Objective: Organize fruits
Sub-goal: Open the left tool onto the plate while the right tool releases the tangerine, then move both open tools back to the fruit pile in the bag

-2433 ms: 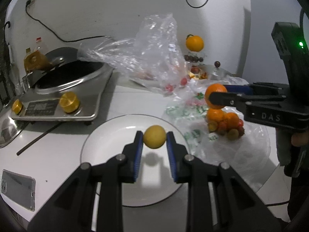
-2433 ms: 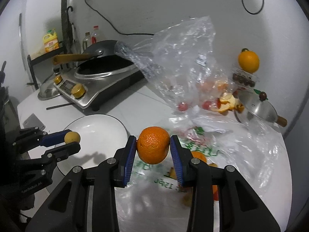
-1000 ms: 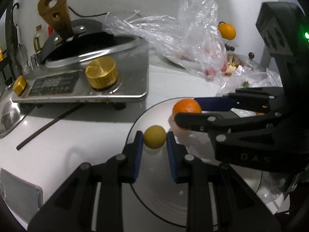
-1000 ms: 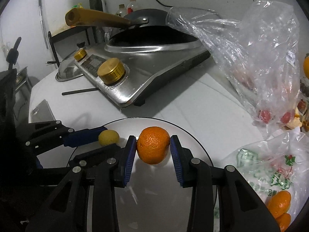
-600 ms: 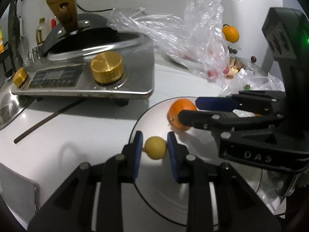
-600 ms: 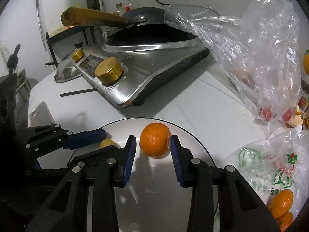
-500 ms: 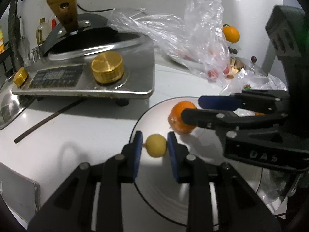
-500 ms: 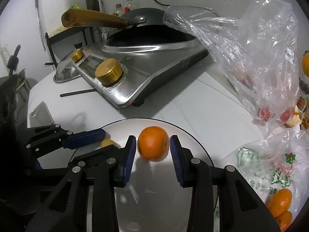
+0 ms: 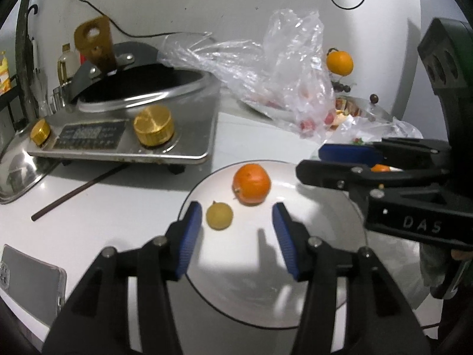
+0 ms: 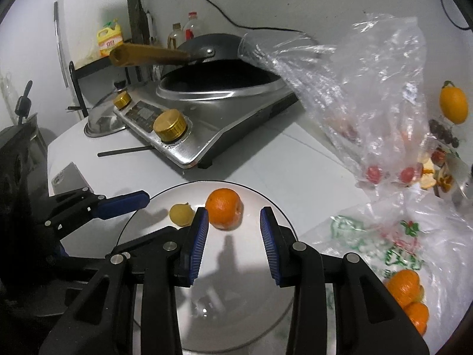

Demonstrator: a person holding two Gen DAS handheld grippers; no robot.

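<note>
An orange (image 9: 251, 184) and a small yellow fruit (image 9: 219, 215) are seen lying on a white plate (image 9: 319, 269), just beside each other, the yellow one to the left of the orange in both views. Neither fruit is gripped. The left gripper (image 9: 237, 238) is held spread wide above the plate, with nothing between its blue pads (image 9: 189, 236); the yellow fruit is found just ahead of the left pad, apart from it. The right gripper (image 10: 233, 244) is likewise released — its pads (image 10: 198, 244) are parted and the orange (image 10: 223, 209) sits just beyond their tips, near the left pad, though contact cannot be judged. The yellow fruit (image 10: 181, 214) is partly hidden behind that same finger in the right wrist view.

From the left wrist, the right gripper (image 9: 334, 162) is seen reaching in from the right over the far edge of the plate.

The plate (image 10: 257, 201) is set on a white counter (image 9: 124, 195). Behind it a steel stove (image 9: 142, 139) with brass knobs is placed, carrying a dark wok (image 10: 212, 59) with a wooden handle. A thin dark stick (image 9: 79, 190) lies on the counter before the stove, and a phone (image 9: 29, 278) lies at the near left edge. To the right of the stove a crumpled clear bag (image 10: 366, 88) holding small red fruits is seen, and nearer the right gripper a second bag (image 10: 414, 251) — more oranges (image 10: 406, 291) are resting on it. Another orange (image 9: 340, 62) is perched further back by the wall.
</note>
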